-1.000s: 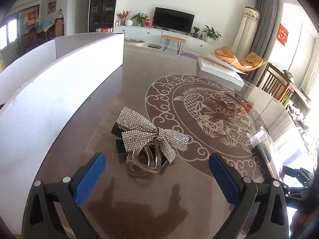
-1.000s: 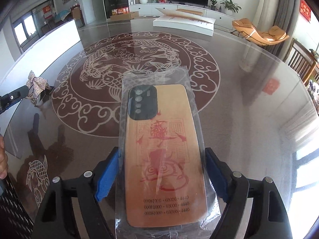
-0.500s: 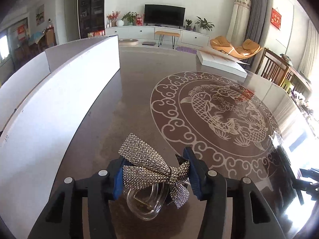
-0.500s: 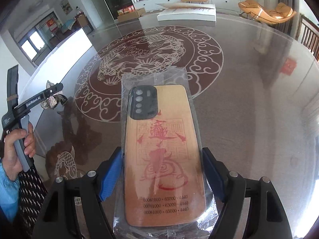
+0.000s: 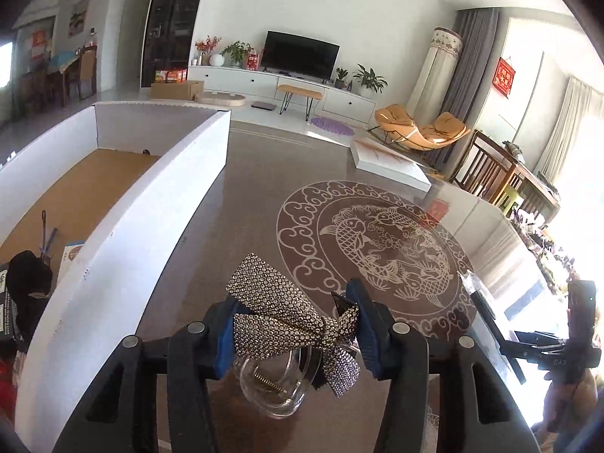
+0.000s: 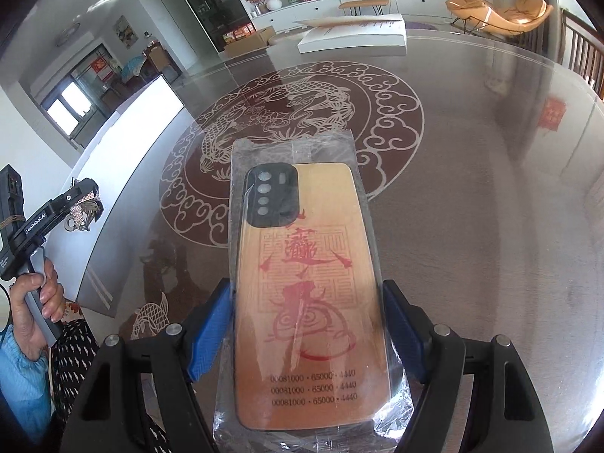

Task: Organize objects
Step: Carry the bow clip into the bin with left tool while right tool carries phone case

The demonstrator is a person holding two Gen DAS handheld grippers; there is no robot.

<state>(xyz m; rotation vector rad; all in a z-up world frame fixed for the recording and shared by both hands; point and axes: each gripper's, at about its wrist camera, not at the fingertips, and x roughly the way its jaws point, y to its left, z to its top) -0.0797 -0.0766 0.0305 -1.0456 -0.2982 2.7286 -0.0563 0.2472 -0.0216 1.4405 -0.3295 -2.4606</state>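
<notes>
My left gripper is shut on a rhinestone bow hair clip with a clear claw, and holds it above the table beside the white box. The right wrist view shows this gripper and the clip at the far left. My right gripper is shut on a wooden-look phone case with red characters, sealed in a clear plastic bag, held above the table. The left wrist view shows the bagged case edge-on at the right.
A large open white box with a brown floor stands at the left and holds several small items. The glass table has a round fish design. A flat white box lies at the far edge.
My left gripper closed on the bow hair clip and lifted it, rising beside the white box so its inside shows. My right gripper kept its hold on the phone case and rose slightly.
</notes>
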